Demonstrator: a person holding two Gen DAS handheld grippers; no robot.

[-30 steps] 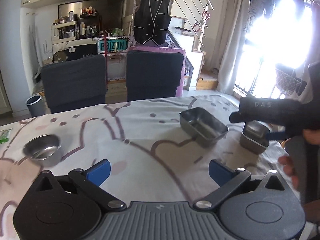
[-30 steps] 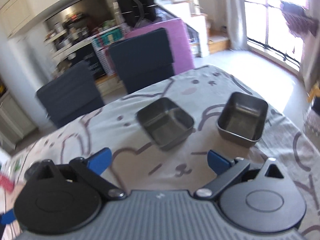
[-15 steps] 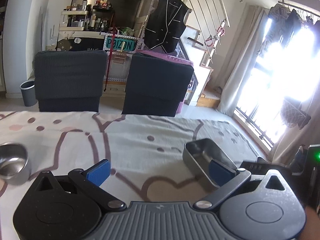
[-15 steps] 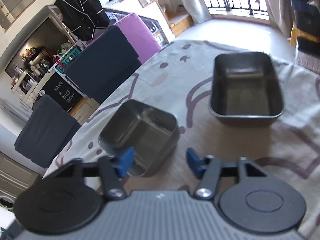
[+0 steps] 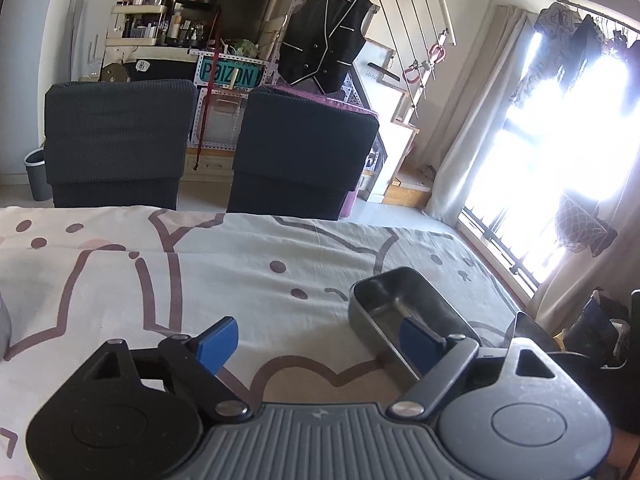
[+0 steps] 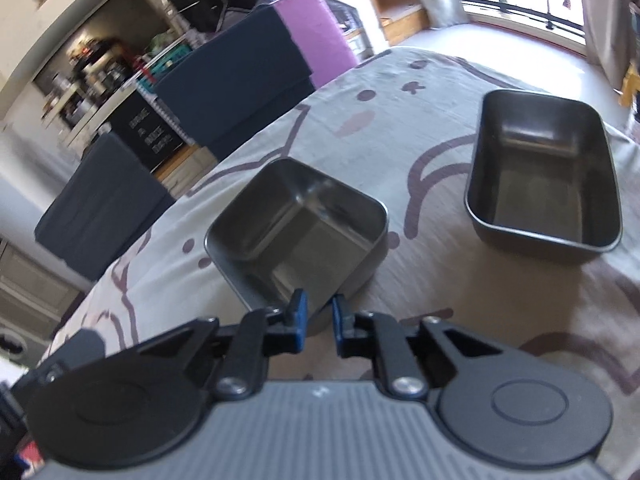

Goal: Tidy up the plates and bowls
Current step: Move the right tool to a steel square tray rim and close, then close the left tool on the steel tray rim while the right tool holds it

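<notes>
Low in the left wrist view, the left gripper [image 5: 318,338] is standing wide, though its jaws have just been closing a little. Its right-hand pad [image 5: 416,344] is lying in front of the near rim of a square steel tray [image 5: 404,308] at lower right of the frame, while the other pad is hovering over the patterned cloth [image 5: 200,272]; whether that pad is touching the rim I cannot tell, and nothing is pressed between the two. At the far right edge a second metal rim [image 5: 526,328] is showing, partly hidden. To do this step well, I judge this hand should be waiting clear of the tray, or steadying it only lightly.

Low and centre in the right wrist view, the right gripper [image 6: 318,322] is narrowed to a slim gap, its jaws having just been closing. The near wall of the square steel tray [image 6: 298,224] is sitting between the pads, one inside and one outside, so it appears pinched, though the frame is slightly blurred. A rectangular steel tray [image 6: 544,176] is resting at upper right, well apart. Judging from the task, the sound way is lifting the square tray level, carrying it over the rectangular one and lowering it squarely inside.
</notes>
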